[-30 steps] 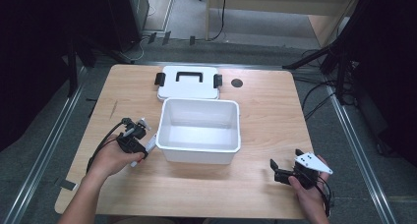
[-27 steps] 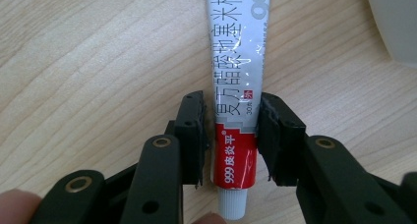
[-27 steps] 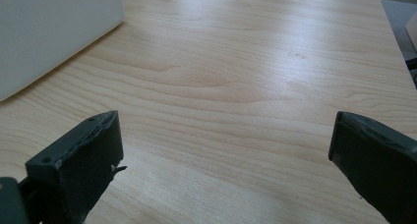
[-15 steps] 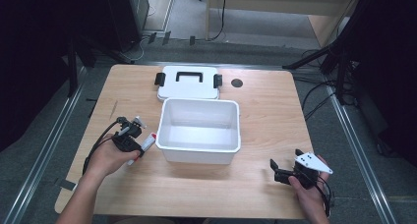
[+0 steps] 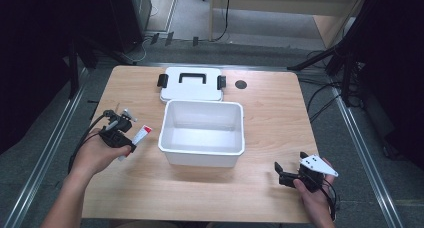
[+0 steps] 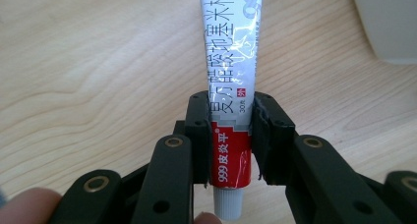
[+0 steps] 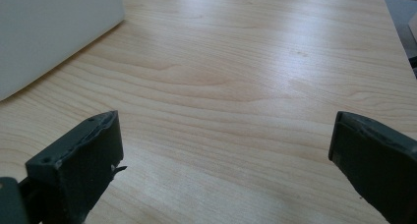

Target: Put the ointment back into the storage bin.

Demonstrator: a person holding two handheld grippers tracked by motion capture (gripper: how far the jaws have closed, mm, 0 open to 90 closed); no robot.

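Landmark: white bin [image 5: 202,160], open-topped, mid-desk [image 5: 270,108]; nothing seen inside it.
Lid: white lid with black handle and clips [image 5: 190,83], flat on the desk just behind the bin, touching or nearly so.
Left claw: left claw [image 5: 119,133], left of the bin, closed on an ointment tube [image 5: 139,136]. Whether the tube is lifted or rests on the wood cannot be told.
Right claw: right claw [image 5: 283,176], in front of the bin and to its right; jaws spread wide, nothing between them.
Tube location: left of the bin, near its wall but apart from it; the far end points toward the bin.
Grip point: left gripper view shows the tube [image 6: 230,86] clamped across the red band near the white cap, cap toward the hand, long printed body reaching past the jaws.
Handling (judgement): light, soft-walled tube; creased foil suggests it dents easily. Hard squeeze could force paste toward the cap. The shoulder near the cap is probably the firmest hold.
View difference: high view gives the layout of bin, lid and both hands; left gripper view alone gives print, creasing and exact clamp position. Right gripper view adds the open jaws over bare wood and a bin wall [image 7: 54,32] at upper left.
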